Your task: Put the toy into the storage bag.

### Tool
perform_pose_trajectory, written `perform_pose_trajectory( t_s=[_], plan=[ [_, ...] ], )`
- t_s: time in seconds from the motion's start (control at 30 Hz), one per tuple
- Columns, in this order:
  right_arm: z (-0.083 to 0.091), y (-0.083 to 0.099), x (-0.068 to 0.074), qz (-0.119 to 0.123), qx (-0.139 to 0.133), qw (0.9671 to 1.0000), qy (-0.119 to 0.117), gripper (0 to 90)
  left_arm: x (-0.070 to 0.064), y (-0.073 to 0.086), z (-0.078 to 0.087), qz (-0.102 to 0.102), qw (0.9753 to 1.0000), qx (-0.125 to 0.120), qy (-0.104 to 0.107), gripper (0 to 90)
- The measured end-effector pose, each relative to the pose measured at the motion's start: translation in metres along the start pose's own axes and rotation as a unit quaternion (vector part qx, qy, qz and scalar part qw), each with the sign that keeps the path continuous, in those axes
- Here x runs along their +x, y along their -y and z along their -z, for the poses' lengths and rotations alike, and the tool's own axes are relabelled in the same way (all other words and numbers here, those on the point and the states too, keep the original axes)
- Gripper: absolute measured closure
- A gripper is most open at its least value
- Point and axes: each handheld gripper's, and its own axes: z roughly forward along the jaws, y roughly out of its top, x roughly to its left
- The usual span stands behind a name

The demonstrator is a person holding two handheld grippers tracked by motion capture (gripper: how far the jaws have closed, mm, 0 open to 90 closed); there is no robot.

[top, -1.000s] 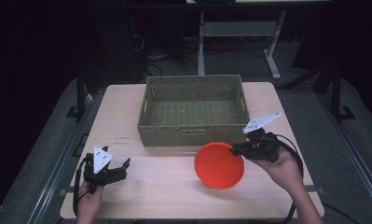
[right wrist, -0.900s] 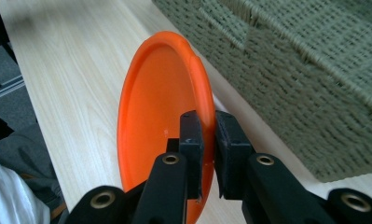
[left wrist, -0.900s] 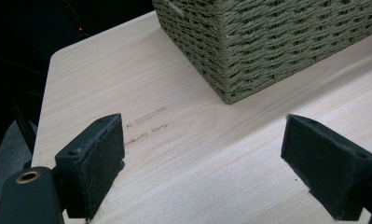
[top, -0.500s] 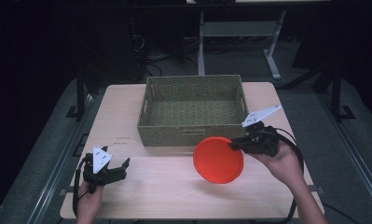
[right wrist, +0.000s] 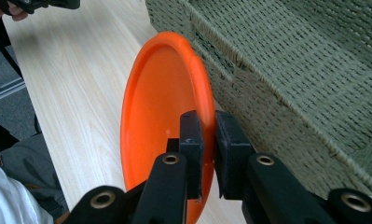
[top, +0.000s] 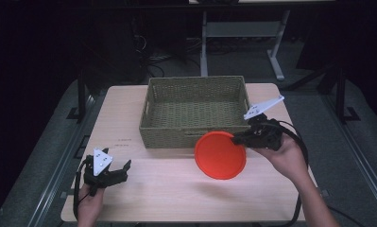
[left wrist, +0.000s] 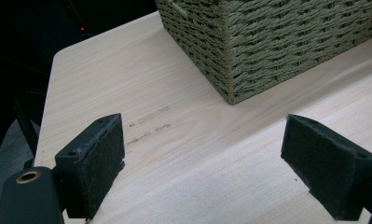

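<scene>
An orange plate (top: 220, 154) hangs tilted above the table, just in front of the woven green basket (top: 195, 137). My right gripper (top: 238, 138) is shut on the plate's right rim. In the right gripper view the two jaws pinch the plate (right wrist: 160, 107) at its edge, with the basket (right wrist: 291, 70) wall close beside it. My left gripper (top: 124, 166) rests near the table's front left corner, open, with nothing between its pads (left wrist: 95, 158). The basket's corner (left wrist: 267, 42) lies ahead of it.
The basket is empty inside. The light wooden table (top: 158, 194) has bare room in front of the basket and between the two hands. Dark floor, cables and a white table frame (top: 243, 33) lie beyond the far edge.
My right gripper has lifted the orange plate off the table and carried it up toward the basket's front wall, tilting it more. The left gripper has stayed put.
</scene>
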Motion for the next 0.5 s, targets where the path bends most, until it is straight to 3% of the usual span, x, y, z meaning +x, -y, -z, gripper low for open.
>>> perform_pose_trajectory(
  t_s=[0.5],
  plan=[
    [0.008, -0.019, -0.002, 0.003, 0.001, 1.0000, -0.001, 82.2, 0.000, 0.000, 0.000, 0.003, 1.0000, -0.001, 0.000, 12.8]
  ],
)
